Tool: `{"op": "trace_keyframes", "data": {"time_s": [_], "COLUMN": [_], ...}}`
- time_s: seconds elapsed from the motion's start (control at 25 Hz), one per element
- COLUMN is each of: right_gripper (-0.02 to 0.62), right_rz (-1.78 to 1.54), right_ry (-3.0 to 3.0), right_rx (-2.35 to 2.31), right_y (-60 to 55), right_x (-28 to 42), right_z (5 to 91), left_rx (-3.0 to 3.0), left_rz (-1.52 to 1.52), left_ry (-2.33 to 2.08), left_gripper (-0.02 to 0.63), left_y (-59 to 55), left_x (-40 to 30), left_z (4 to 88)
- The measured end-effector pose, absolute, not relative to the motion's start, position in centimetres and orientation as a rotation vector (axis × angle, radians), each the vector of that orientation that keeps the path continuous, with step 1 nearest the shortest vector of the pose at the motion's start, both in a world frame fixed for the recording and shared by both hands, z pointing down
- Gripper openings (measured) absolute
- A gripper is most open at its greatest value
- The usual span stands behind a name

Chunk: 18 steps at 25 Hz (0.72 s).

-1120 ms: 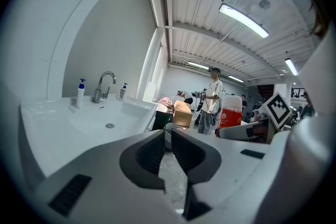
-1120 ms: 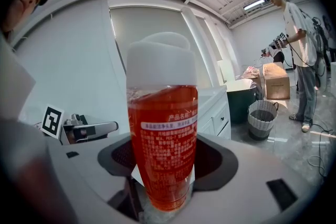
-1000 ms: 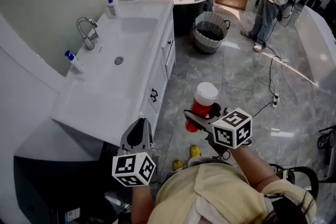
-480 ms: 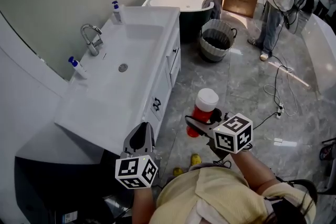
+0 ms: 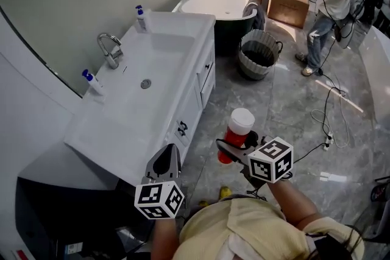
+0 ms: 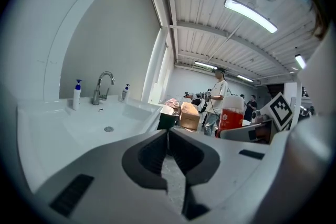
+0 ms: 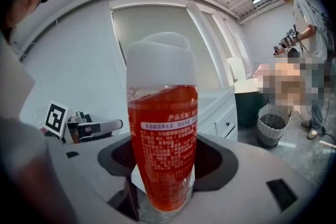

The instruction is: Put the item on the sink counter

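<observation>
The right tool [image 5: 228, 150] is closed on a clear bottle of red liquid with a white cap [image 5: 237, 131]. In the right gripper view the jaws of the right tool [image 7: 163, 168] are seen pressed on the lower part of the bottle [image 7: 163, 128], which is held upright. The bottle is not on the white sink table [image 5: 100, 131]; it is held over the grey floor, off the table's front edge. The left tool [image 5: 168, 152] is held nearer the table's front corner. In its own view the tips of the left tool [image 6: 168, 135] are brought together, with nothing between them.

In the head view the bottle's base is hidden behind the right tool's jaws. The white print on the bottle's back is shown only in the right gripper view and is too small to be read.

The faucet [image 5: 110, 49], the drain [image 5: 145, 84] and two blue-capped pump bottles [image 5: 92, 82] [image 5: 141, 17] at the back of the table are shown in the head view. They are also seen from low down in the left gripper view, where the bottle [image 6: 231, 117] appears to the right of the table [image 6: 47, 123]. A woven basket [image 5: 258, 55] and a bathtub [image 5: 220, 0] beyond the table's far end are shown by the head view.
</observation>
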State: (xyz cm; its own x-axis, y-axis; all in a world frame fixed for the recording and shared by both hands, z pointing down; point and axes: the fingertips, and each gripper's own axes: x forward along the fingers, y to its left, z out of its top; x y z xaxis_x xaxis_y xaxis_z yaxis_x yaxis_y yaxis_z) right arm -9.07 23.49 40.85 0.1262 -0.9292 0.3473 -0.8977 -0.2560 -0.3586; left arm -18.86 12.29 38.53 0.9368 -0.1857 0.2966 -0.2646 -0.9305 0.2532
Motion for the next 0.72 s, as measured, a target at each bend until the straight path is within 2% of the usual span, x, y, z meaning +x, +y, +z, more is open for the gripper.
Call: {"op": "trace_keyframes", "data": {"time_s": [0.72], "right_gripper": [0.299], "right_rz": [-0.768], "right_ry": [1.959], "right_rx": [-2.28], "right_y": [23.5], "right_x": [-5.9], "right_z": [40.8], "left_rx": [2.795], "left_rz": [0.413], "left_ry": [-0.372], "left_gripper": [0.046], "left_y": [13.1], "left_x": [-15.3], "left_z": [38.4]}}
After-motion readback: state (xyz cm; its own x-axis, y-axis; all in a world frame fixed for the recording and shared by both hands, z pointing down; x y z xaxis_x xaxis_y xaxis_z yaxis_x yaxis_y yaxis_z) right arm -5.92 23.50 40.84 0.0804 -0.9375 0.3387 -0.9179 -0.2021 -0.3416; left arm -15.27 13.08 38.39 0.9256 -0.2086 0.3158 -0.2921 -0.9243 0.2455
